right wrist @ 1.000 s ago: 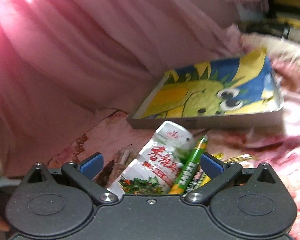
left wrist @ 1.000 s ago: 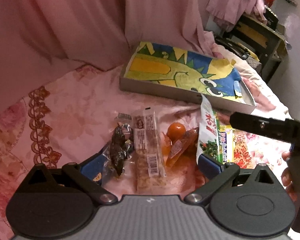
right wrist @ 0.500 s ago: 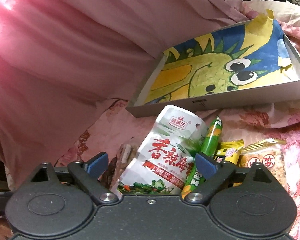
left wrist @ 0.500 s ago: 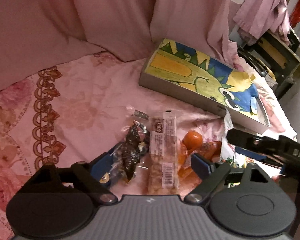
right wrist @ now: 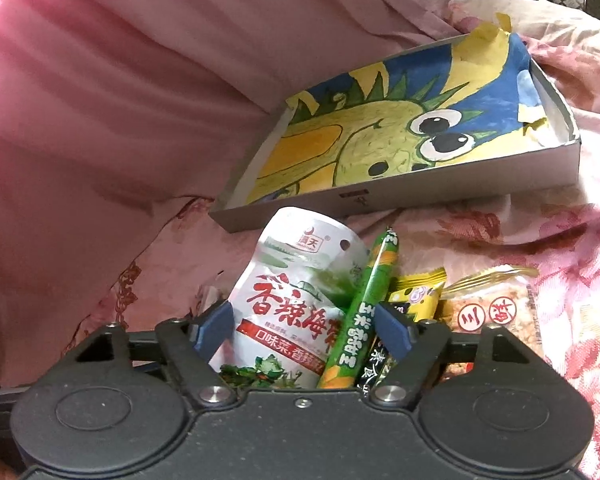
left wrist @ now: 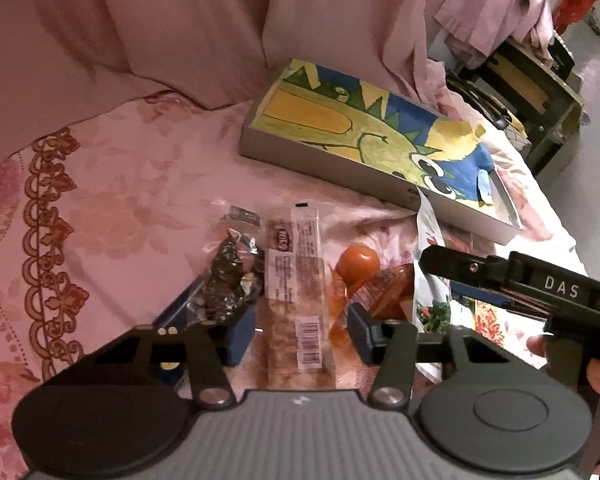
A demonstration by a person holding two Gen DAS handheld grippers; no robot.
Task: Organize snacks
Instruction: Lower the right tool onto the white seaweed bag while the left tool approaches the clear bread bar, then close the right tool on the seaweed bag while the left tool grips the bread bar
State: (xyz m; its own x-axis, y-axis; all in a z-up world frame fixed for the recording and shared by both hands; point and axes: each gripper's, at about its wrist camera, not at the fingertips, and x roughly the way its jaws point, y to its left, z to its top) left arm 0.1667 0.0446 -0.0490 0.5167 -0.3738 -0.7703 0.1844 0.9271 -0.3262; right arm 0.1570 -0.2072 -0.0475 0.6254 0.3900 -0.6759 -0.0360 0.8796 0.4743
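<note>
- Snacks lie in a loose row on the pink floral bedspread (left wrist: 132, 184), just in front of the shallow box with the dinosaur picture (left wrist: 332, 160); nothing is in the box yet
- Change noted: both sets of jaws have just been closing, each around a snack, where a second ago both stood wide above the row; in the left wrist view the row has drawn nearer. Judged as the start of two pick-ups, sorting itself not yet begun
- Left gripper (left wrist: 296, 334): jaws at a middling gap, straddling the long clear-wrapped nut bar (left wrist: 296, 292). The left pad sits just beside the dark foil-wrapped snack (left wrist: 228, 276), the right pad by the orange wrapped sweets (left wrist: 364, 280). Pads appear close to the bar's edges, but firm contact cannot be confirmed
- Right gripper (right wrist: 302, 330): jaws fairly wide, bracketing the white seaweed pouch (right wrist: 296, 300) and the green stick sausage (right wrist: 368, 308) together. Pads look near or against them; pressing cannot be told
- Yellow packet (right wrist: 420, 288) and clear cracker pack (right wrist: 492, 312) lie just outside the right pad
</note>
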